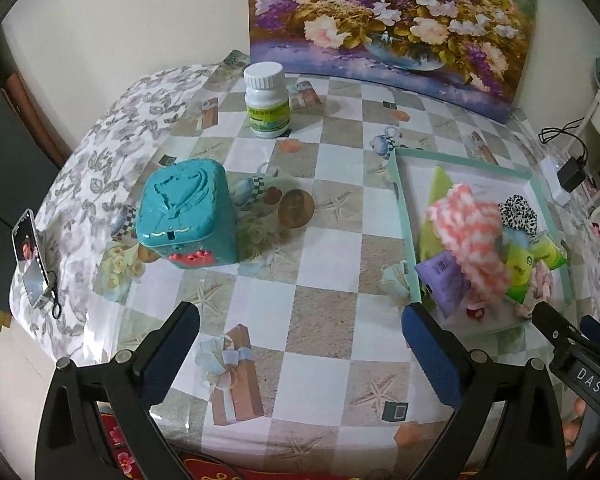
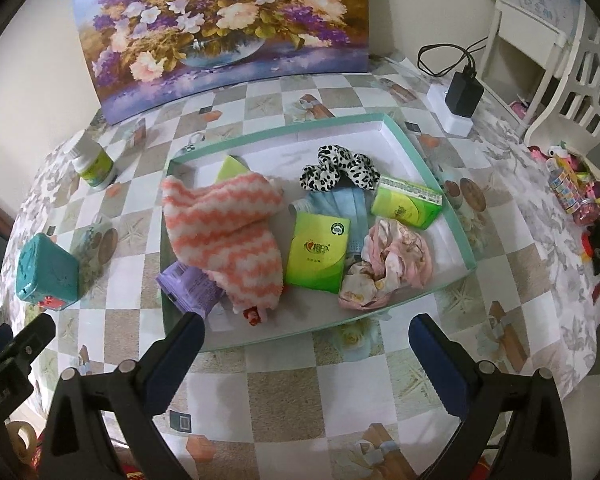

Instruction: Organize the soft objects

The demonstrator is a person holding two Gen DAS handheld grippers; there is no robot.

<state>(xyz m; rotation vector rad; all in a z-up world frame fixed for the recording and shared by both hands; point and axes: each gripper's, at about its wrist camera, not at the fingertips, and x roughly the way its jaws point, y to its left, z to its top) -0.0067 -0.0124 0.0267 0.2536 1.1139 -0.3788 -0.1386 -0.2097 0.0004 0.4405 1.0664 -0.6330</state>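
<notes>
Where striped cloth (image 2: 224, 236) drapes, purple packet (image 2: 190, 286) half hidden.

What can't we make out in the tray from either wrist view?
- Purple packet: right wrist view, mostly buried under the pink-and-white striped fluffy cloth.
- Light blue face mask: right wrist view, overlapped by the green tissue pack.
- Small red item: too small to identify.
- Left wrist view: the cloth is blurred.
</notes>
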